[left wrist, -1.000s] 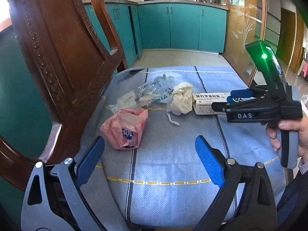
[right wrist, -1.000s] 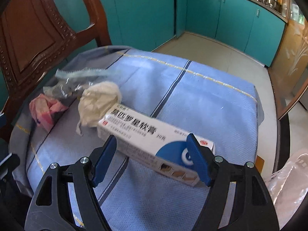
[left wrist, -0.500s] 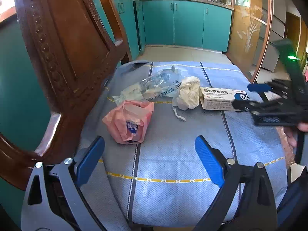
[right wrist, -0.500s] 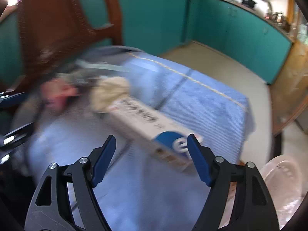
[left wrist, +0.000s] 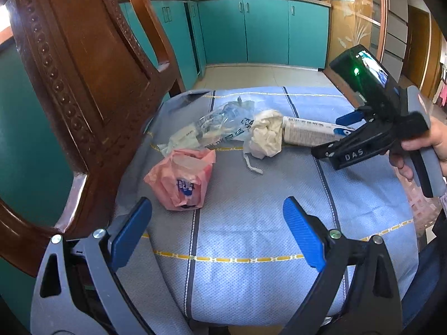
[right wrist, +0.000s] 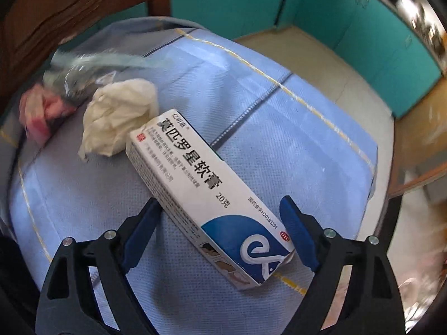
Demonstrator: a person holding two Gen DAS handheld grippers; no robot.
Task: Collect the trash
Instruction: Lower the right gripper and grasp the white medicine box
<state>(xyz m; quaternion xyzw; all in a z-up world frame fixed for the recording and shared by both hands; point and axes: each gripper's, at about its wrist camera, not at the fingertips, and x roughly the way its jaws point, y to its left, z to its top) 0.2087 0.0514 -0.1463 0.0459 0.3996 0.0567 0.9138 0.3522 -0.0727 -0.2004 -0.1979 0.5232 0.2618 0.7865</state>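
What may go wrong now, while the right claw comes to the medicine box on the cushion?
1. The right claw is opening around the medicine box, which lies askew between its jaws; closing may twist it out.
2. The crumpled tissue touches the box's far end and may be dragged along.

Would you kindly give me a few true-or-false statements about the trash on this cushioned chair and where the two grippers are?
1. The medicine box lies between the right gripper fingers. True; the jaws are opening around it.
2. The left gripper holds the pink bag. False; it is open and empty, short of the bag.
3. The crumpled tissue sits between the clear plastic wrapper and the box. True.
4. The box stands upright on end. False; it lies flat on the blue cushion.
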